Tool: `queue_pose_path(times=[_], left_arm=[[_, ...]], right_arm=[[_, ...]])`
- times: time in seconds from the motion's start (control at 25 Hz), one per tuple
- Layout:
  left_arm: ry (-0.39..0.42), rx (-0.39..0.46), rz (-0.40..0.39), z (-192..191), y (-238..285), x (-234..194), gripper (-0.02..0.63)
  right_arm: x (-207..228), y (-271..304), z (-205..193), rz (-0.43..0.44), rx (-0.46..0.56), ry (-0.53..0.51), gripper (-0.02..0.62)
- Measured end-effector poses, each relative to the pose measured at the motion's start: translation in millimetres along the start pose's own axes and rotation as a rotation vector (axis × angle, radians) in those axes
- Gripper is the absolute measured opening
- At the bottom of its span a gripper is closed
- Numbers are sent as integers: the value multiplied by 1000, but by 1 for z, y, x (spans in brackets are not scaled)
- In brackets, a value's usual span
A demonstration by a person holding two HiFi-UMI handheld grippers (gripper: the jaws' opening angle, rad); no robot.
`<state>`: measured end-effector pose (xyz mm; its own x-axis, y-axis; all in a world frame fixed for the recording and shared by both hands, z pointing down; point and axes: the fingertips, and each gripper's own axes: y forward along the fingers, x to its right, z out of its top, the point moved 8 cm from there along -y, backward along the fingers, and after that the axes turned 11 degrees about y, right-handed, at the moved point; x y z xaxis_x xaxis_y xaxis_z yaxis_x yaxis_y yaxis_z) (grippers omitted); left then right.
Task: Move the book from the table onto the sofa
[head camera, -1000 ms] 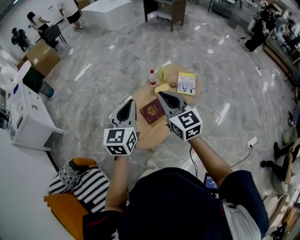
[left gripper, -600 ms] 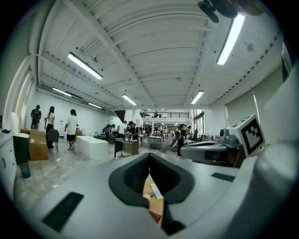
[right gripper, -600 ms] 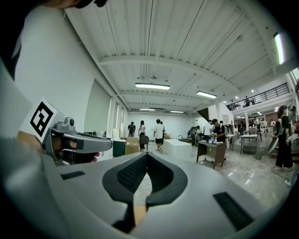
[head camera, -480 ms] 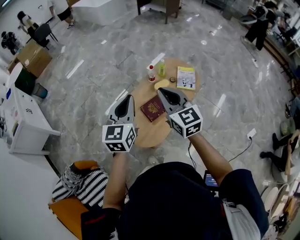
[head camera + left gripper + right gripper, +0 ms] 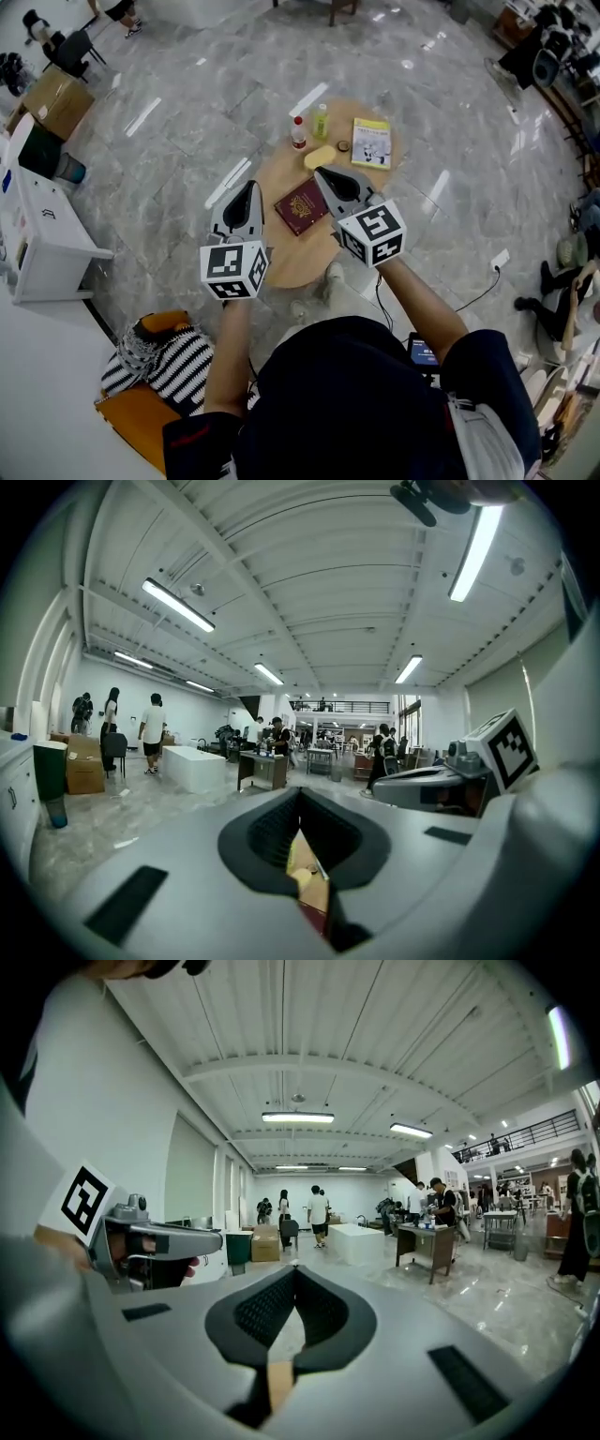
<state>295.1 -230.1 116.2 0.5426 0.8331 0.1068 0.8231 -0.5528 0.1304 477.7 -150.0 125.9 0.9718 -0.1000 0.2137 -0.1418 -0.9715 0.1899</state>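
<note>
A dark red book [image 5: 302, 205] lies flat in the middle of a round wooden table [image 5: 291, 258]. In the head view my left gripper [image 5: 249, 185] hovers shut and empty just left of the book, near the table's left edge. Just right of the book's far corner hangs my right gripper [image 5: 320, 172], its jaws also shut on nothing. Through the left gripper's [image 5: 298, 794] closed jaws, in the left gripper view, a sliver of the red book [image 5: 312, 902] shows below. The right gripper view has the right gripper [image 5: 293, 1271] closed, with a strip of tabletop beneath. An orange sofa [image 5: 131, 422] sits at lower left.
A yellow book [image 5: 372, 142], a red-capped bottle [image 5: 298, 132], a green bottle [image 5: 321, 121] and a yellow object [image 5: 322, 157] stand on the table's far side. A striped cushion [image 5: 173, 370] lies on the sofa. A white cabinet [image 5: 42, 234] stands at left. People and tables are far off.
Both grippers have moved forward and a little lower toward the table, and the view has shifted with them. Their jaws have stayed shut. The book has not moved.
</note>
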Motion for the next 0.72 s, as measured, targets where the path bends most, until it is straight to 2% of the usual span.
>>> queue_pose_path(times=[0.32,0.52,0.72], left_arm=[[-20,-69,-6,-29,36,1,15],[-64,-162,-16,-73,49,12,15],[-86,-202,-35,-111,66,22,15]], right_arm=[[31,24,-21,4,-83,-7,14],[53,28,-59,-3,-179,34,14],[76,44,-93,-14,-227,40,14]])
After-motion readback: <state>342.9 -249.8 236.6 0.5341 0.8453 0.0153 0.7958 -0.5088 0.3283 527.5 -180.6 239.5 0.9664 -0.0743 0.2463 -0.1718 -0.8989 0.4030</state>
